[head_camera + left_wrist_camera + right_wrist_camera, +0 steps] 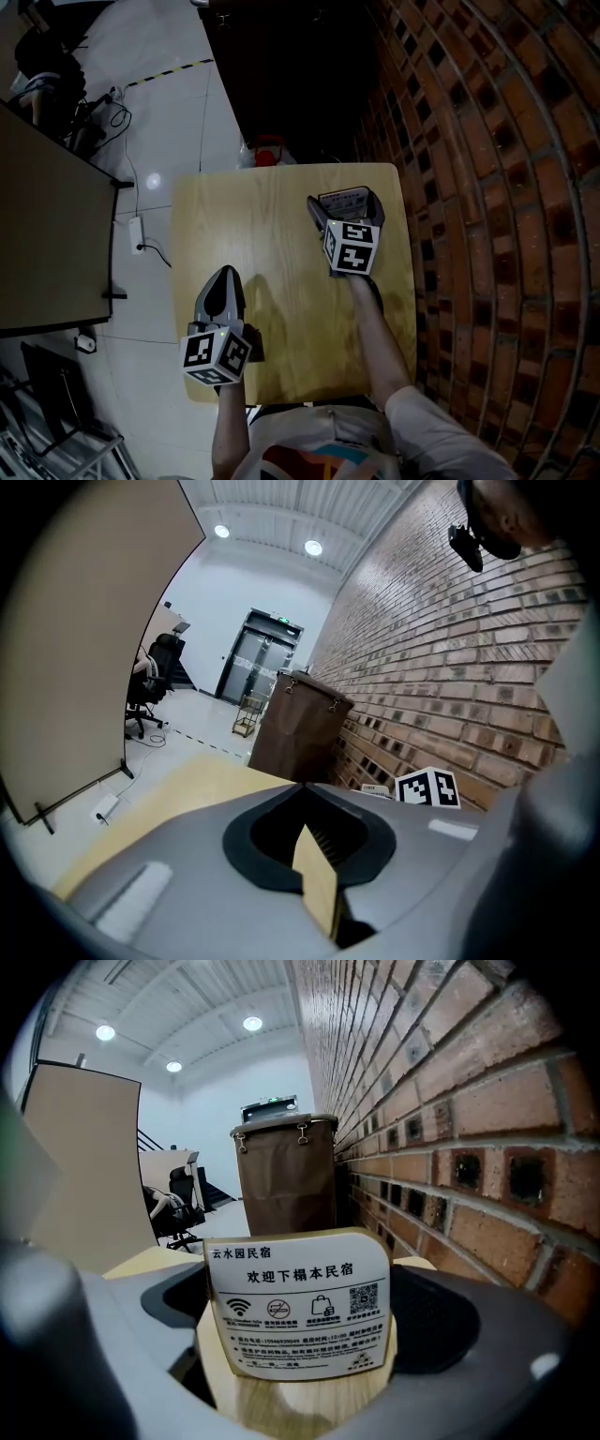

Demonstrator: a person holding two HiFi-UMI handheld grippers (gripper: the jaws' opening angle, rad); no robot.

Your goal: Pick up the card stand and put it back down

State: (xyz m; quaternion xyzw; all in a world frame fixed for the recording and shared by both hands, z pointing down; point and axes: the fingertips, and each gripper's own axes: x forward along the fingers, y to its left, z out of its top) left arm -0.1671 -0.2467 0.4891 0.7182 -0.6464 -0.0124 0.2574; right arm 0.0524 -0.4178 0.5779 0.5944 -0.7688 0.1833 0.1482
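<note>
The card stand [298,1312] sits between the jaws of your right gripper [344,208]. The jaws are spread wide and close in on its two sides, so they have hold of it. Your right gripper view shows what the head view cannot: the white card faces the camera with printed lines, small icons and a square code, and it stands in a pale wooden base. The head view shows where this is, over the far right corner of the wooden table [272,216], close to the brick wall [487,187]. Neither view tells whether the base rests on the table or hangs just above it.

Your left gripper [223,277] is over the near left part of the table, well apart from the stand. In its own view the jaw tips meet, with nothing between them and only a sliver of tabletop visible through the gap behind them. That view also catches the right gripper's marker cube [427,787] and a brown bin [298,724] beyond the table.
</note>
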